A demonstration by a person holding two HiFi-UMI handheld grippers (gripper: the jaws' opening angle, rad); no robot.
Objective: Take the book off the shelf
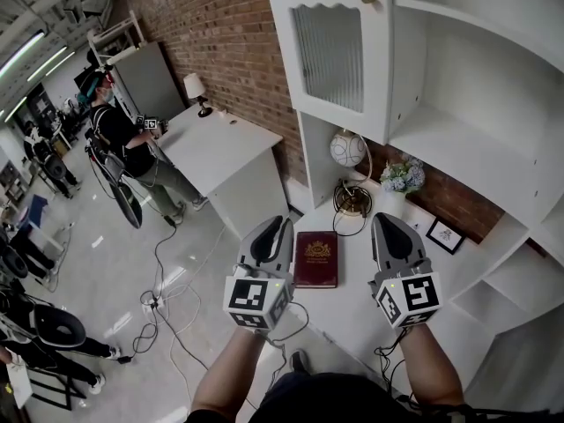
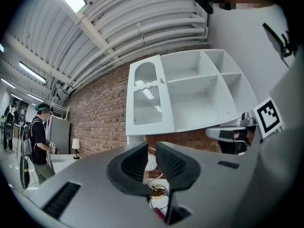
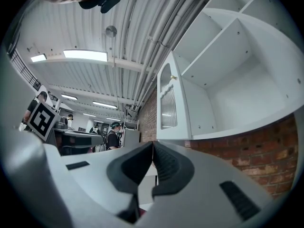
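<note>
The only print in sight is a gold crest with a line of gold lettering under it, too small to read, on the cover of the dark red hardcover book (image 1: 315, 259). Bold black-and-white square markers (image 1: 251, 295) cover the cube on each gripper. The book lies flat and face up on the white counter (image 1: 352, 302) of the white wooden shelf unit (image 1: 458, 139), near the counter's front edge. It is well apart from the pot of pale blue flowers (image 1: 403, 176) and the small black-framed picture (image 1: 445, 233) at the back by the brick wall. From the head view it sits between the two tools. The left gripper (image 1: 275, 229) has its jaws drawn together on nothing, only a thin slit showing. The right gripper (image 1: 390, 227) has its pads pressed tight together, also empty.
</note>
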